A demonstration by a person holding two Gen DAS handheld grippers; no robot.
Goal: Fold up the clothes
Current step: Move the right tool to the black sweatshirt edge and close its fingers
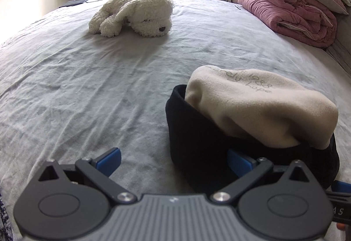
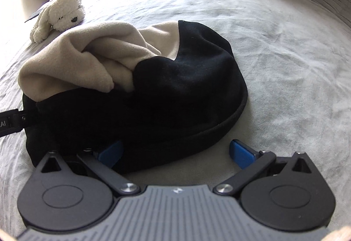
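Here both tools gape, left [image 1: 174, 161] and right [image 2: 176, 153]; black-and-beige garment [image 2: 166, 87] hides inner pads.

Beige garment [image 1: 258, 105] bears script, only "Lope" legible.

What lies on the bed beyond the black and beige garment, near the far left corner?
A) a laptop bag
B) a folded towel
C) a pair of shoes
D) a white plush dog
D: the white plush dog lies on the grey bed sheet, past the garment.
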